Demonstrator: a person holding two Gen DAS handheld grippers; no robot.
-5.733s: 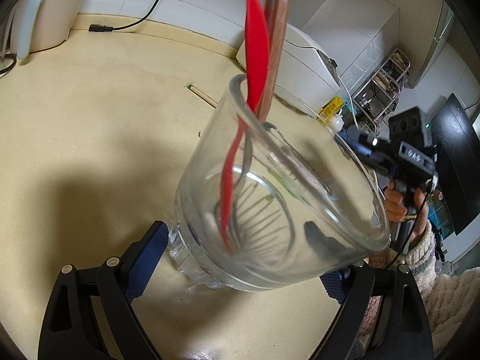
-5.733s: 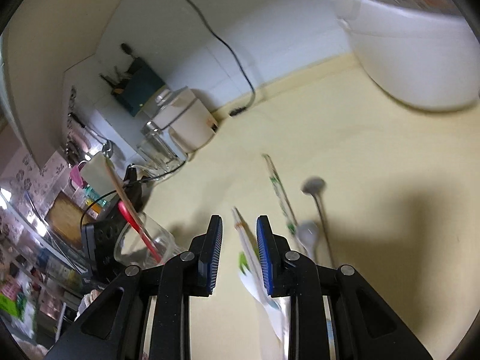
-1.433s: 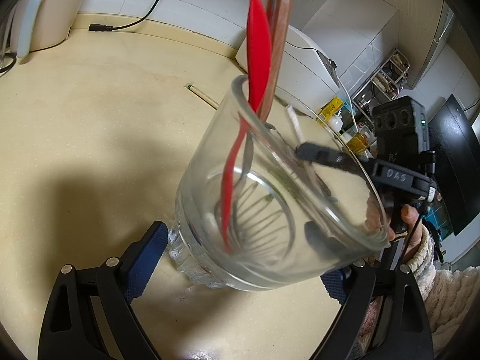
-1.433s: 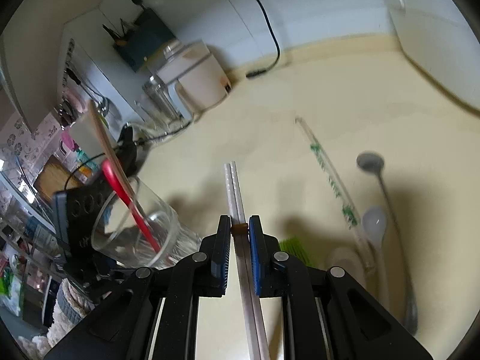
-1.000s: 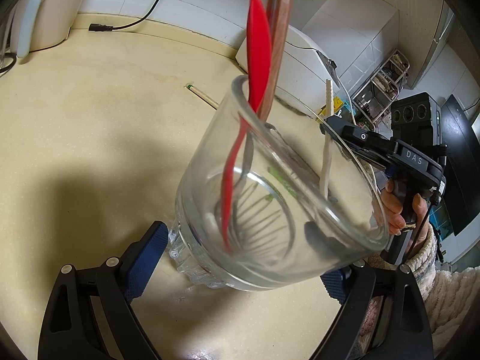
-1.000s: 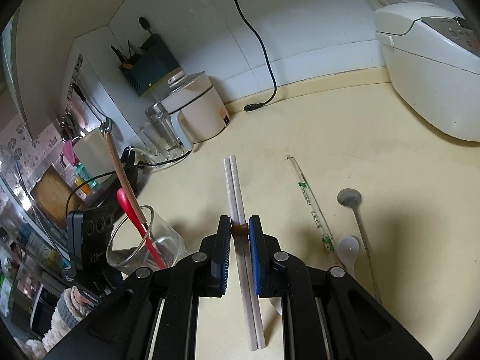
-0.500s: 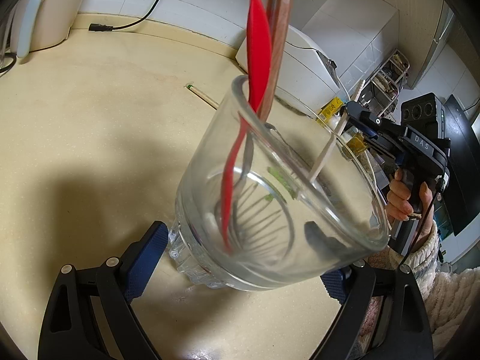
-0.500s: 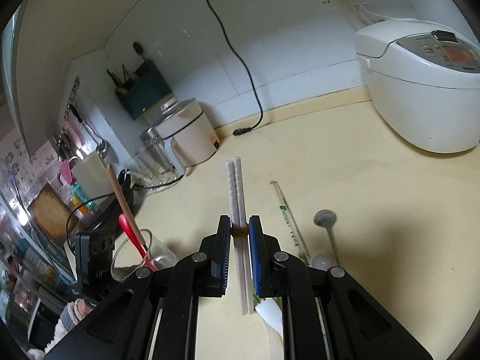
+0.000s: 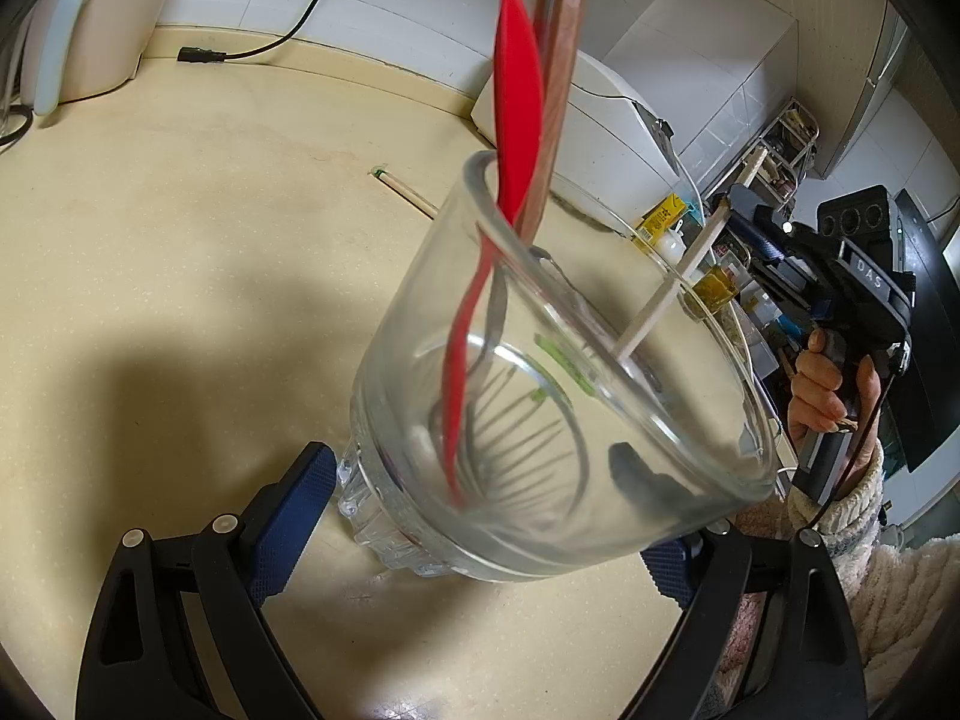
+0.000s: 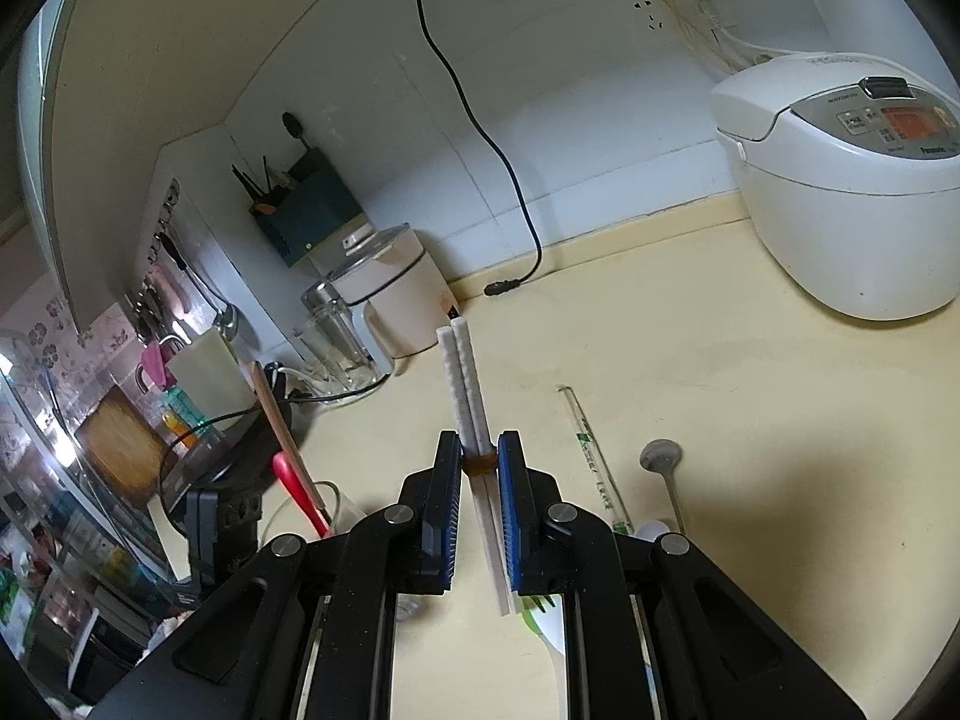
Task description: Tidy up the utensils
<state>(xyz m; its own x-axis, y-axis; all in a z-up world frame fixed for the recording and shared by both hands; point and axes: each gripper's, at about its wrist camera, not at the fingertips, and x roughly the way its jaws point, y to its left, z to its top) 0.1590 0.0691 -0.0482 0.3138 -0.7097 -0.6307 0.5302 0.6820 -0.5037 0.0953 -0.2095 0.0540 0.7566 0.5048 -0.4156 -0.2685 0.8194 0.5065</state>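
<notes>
The left tongs (image 9: 480, 516) stand about half open around the base of the glass cup (image 9: 558, 372), their blue pads at either side of it near the bottom of the left wrist view; whether the pads actually press the glass I cannot tell, though the cup sits tilted and has kept that pose throughout. Inside it lean a red spatula (image 9: 516, 96) and a wooden-handled utensil (image 9: 561, 60), both rising to the top centre of the frame. The right tongs (image 10: 480, 462) are nearly closed on a pair of white chopsticks (image 10: 465, 378), pinching them at a brown band. Over the last moments this pair has swung from lying low along the worktop (image 10: 720, 372) to standing clear of it, and in the left wrist view its lower tip now shows just behind the cup's far rim, right of centre. That suggests the drop into the cup is close, with the tip yet to clear the rim. Left on the worktop, in the lower right of the right wrist view, are a wrapped pair of chopsticks (image 10: 591, 456) and a metal spoon (image 10: 663, 462), likely next.
</notes>
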